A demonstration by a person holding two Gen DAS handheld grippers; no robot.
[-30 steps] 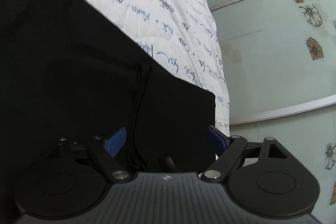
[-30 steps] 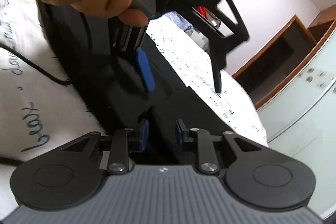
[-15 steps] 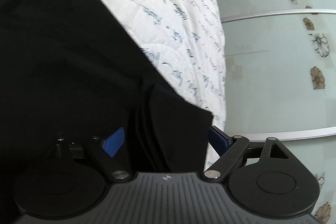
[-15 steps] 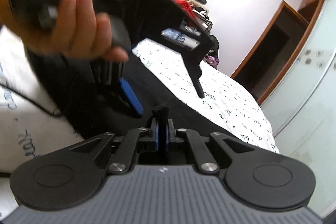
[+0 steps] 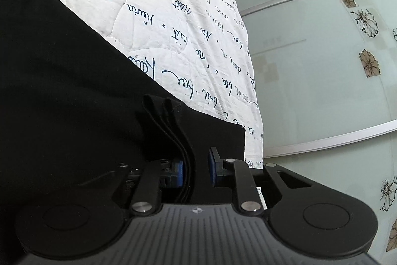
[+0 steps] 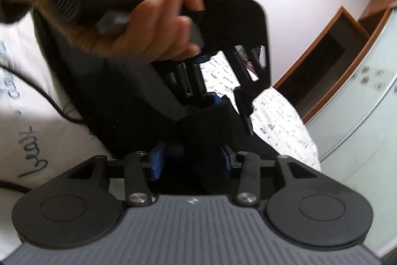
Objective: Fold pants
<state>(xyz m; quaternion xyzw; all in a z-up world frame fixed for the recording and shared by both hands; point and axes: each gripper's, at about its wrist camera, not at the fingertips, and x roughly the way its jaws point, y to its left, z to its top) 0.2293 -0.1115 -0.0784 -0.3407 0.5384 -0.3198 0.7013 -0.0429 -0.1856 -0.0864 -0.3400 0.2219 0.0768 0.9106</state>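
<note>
The left hand-held gripper (image 5: 196, 171) had just snapped from wide open to clamped on the stacked hem edges of the black pants (image 5: 74, 96), which lay on the bed's script-printed quilt (image 5: 173, 16), running off toward ten o'clock. My right hand-held gripper (image 6: 191, 160), pinched tight a moment earlier, was opening, dark cloth between its blue pads (image 6: 157, 160) but no longer squeezed. I judged the corner had passed to the left side, ready for the next fold.

surface: bed, white quilted cover (image 5: 153, 24) with dark script lettering | on it: black pants (image 5: 62, 91), left and lower frame; black cable (image 6: 49, 101), left, right-wrist view
</note>
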